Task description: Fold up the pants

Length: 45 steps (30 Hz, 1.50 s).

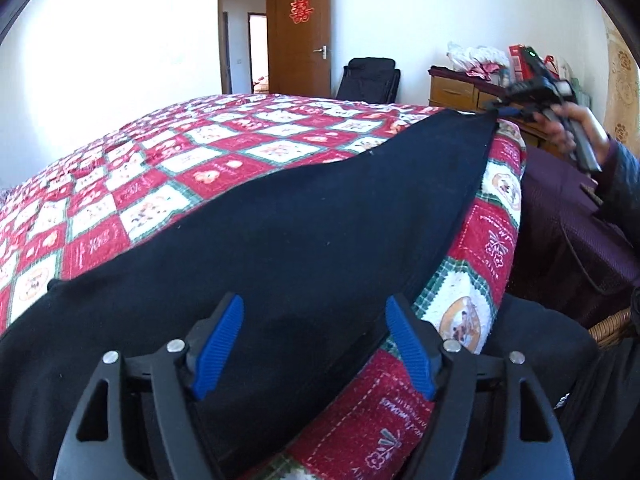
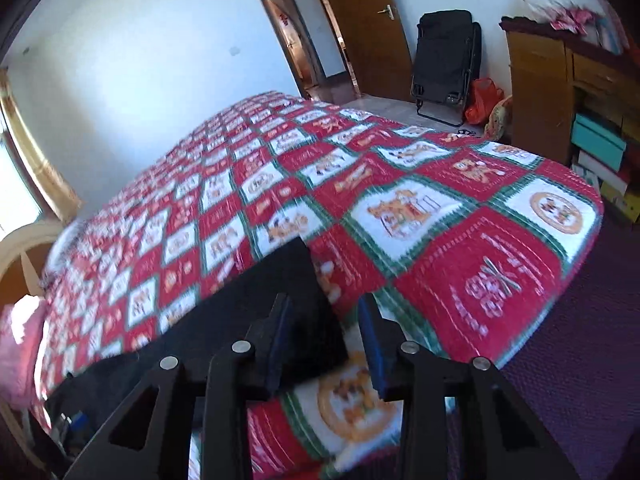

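1. The left wrist view is taken from low over the near end of the black pants [image 1: 280, 216], looking along them across the quilt [image 1: 168, 168] toward the open door [image 1: 304, 32].
2. The right wrist view is taken close above the pants' other end, aimed across the bed.
3. Quilt, door and folded black chair [image 2: 446, 56] are shared.

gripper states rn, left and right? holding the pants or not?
Left gripper: open above the black pants, gripping nothing.
Right gripper: part open, pants corner between the fingers, not clamped.
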{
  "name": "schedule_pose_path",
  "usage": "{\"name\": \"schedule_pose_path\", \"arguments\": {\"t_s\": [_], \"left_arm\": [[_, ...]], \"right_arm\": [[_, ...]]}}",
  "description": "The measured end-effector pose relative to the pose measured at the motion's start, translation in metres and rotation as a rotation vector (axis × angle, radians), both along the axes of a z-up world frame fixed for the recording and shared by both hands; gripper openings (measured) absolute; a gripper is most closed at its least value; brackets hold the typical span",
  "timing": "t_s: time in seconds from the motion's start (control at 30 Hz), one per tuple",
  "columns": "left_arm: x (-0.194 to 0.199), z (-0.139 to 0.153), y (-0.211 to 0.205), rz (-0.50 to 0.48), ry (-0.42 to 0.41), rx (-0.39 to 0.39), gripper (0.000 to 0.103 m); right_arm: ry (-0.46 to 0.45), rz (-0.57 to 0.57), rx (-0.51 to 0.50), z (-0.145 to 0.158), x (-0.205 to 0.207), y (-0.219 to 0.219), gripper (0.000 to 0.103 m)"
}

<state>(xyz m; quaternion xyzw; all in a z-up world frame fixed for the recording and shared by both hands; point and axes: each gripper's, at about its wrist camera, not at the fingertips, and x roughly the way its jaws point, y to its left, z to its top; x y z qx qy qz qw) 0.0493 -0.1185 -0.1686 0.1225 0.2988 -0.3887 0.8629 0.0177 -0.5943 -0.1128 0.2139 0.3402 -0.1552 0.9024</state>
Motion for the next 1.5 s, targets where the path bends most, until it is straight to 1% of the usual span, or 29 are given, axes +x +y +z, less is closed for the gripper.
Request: {"name": "schedule_pose_path", "arguments": {"t_s": [0.03, 0.07, 0.2, 0.27, 0.33, 0.4, 0.43, 0.5, 0.53, 0.63, 0.7, 0.73, 0.77, 0.87, 0.9, 1.0, 1.03, 1.1, 1.13, 1.2, 1.27, 1.3, 1.37, 1.43, 1.5], "left_arm": [[0.001, -0.002, 0.001, 0.003, 0.007, 0.006, 0.077], [0.001, -0.004, 0.001, 0.008, 0.009, 0.014, 0.077], [-0.005, -0.002, 0.005, 0.016, -0.020, 0.027, 0.077], [-0.007, 0.001, 0.012, 0.033, -0.037, 0.025, 0.077], [-0.006, 0.004, 0.021, 0.055, -0.037, 0.010, 0.077], [-0.003, 0.007, 0.031, 0.091, -0.047, 0.000, 0.077], [-0.001, 0.009, 0.035, 0.107, -0.051, -0.001, 0.080], [0.003, 0.012, 0.041, 0.132, -0.061, 0.004, 0.081], [0.005, 0.013, 0.045, 0.150, -0.071, 0.009, 0.081], [0.008, 0.014, 0.054, 0.181, -0.086, 0.012, 0.081], [0.012, 0.012, 0.059, 0.205, -0.085, 0.021, 0.081], [0.015, 0.010, 0.061, 0.216, -0.083, 0.026, 0.081], [0.017, 0.009, 0.063, 0.227, -0.083, 0.032, 0.081], [0.025, 0.001, 0.066, 0.260, -0.065, 0.072, 0.081], [0.027, -0.002, 0.068, 0.270, -0.055, 0.081, 0.081], [0.030, -0.006, 0.076, 0.292, -0.043, 0.084, 0.081], [0.031, -0.004, 0.078, 0.304, -0.048, 0.082, 0.081], [0.031, -0.003, 0.085, 0.328, -0.051, 0.080, 0.081], [0.032, -0.003, 0.088, 0.334, -0.045, 0.075, 0.081], [0.035, -0.006, 0.095, 0.352, -0.022, 0.069, 0.085], [0.038, -0.008, 0.100, 0.364, -0.012, 0.065, 0.087], [0.039, -0.008, 0.101, 0.367, -0.008, 0.061, 0.087], [0.039, -0.005, 0.105, 0.374, -0.007, 0.060, 0.087], [0.040, -0.005, 0.110, 0.392, -0.006, 0.058, 0.092], [0.043, -0.006, 0.116, 0.418, 0.004, 0.062, 0.093]], "right_arm": [[0.038, 0.004, -0.034, -0.006, 0.000, 0.003, 0.036], [0.050, 0.003, -0.059, -0.009, -0.001, 0.003, 0.036], [0.054, -0.029, -0.106, -0.003, -0.002, 0.009, 0.036], [0.013, -0.048, -0.157, 0.012, -0.007, 0.021, 0.036], [-0.045, -0.004, -0.151, 0.027, -0.009, 0.041, 0.036], [-0.088, 0.085, -0.125, 0.035, -0.005, 0.072, 0.036], [-0.100, 0.171, -0.111, 0.036, 0.002, 0.099, 0.036], [-0.094, 0.310, -0.089, 0.030, 0.017, 0.141, 0.036], [-0.078, 0.413, -0.070, 0.022, 0.028, 0.174, 0.036], [-0.014, 0.605, -0.024, -0.008, 0.052, 0.246, 0.036], [0.028, 0.686, -0.026, -0.027, 0.059, 0.280, 0.036], [0.064, 0.730, -0.045, -0.040, 0.063, 0.300, 0.036], [0.088, 0.744, -0.055, -0.052, 0.060, 0.309, 0.036], [0.214, 0.764, -0.050, -0.087, 0.059, 0.317, 0.036], [0.218, 0.769, -0.048, -0.092, 0.057, 0.316, 0.036], [0.200, 0.764, -0.021, -0.086, 0.056, 0.312, 0.036], [0.168, 0.747, -0.008, -0.079, 0.054, 0.309, 0.036], [0.123, 0.739, -0.029, -0.070, 0.054, 0.311, 0.036], [0.114, 0.746, -0.042, -0.068, 0.054, 0.314, 0.036], [0.118, 0.762, -0.048, -0.068, 0.057, 0.320, 0.036], [0.215, 0.759, -0.080, -0.083, 0.068, 0.328, 0.036], [0.221, 0.753, -0.081, -0.087, 0.072, 0.329, 0.036], [0.198, 0.748, -0.070, -0.082, 0.071, 0.329, 0.036], [0.169, 0.767, -0.034, -0.071, 0.073, 0.328, 0.036], [0.141, 0.758, -0.017, -0.063, 0.079, 0.329, 0.036]]}}
